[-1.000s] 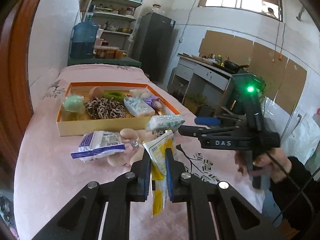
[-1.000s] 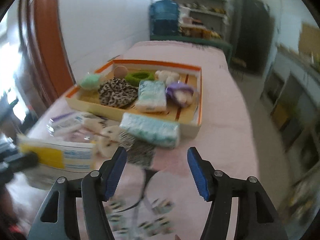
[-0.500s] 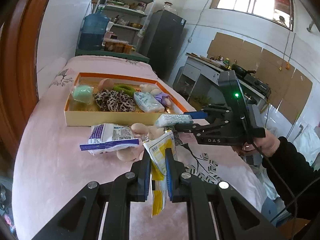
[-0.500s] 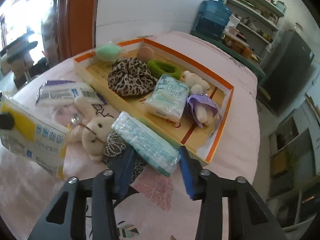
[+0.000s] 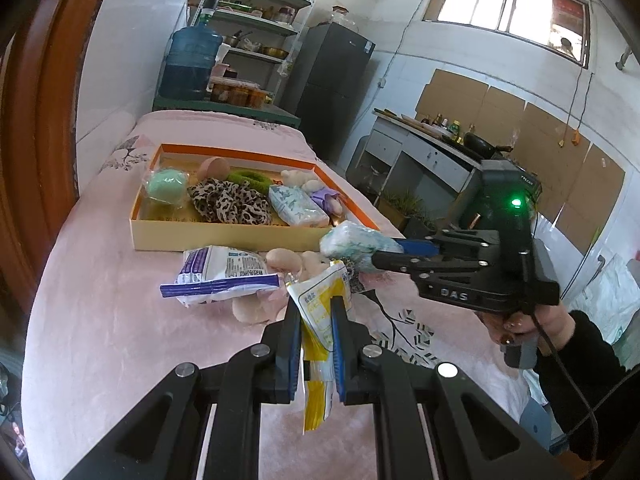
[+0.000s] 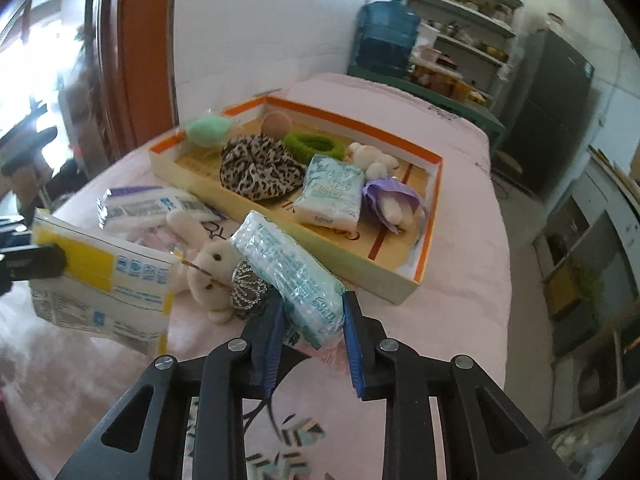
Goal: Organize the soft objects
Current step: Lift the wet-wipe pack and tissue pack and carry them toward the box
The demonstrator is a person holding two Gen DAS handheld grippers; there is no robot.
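We record a shallow cardboard tray with cream walls and an orange rim. Inside it: a leopard-print fabric scrunchie, a lime-green fuzzy hair band, a mint-green round puff. On the pale pink tablecloth lie a cream plush rabbit and a white-and-purple plastic packet. Blue pads line the black gripper fingers.

1. Daylight enters through the high window, blown out white.
2. The pink tablecloth is evenly lit, with soft shadows.
3. The right wrist view's left edge glares and blurs.
4. Fisheye bending and dark corners frame both views.
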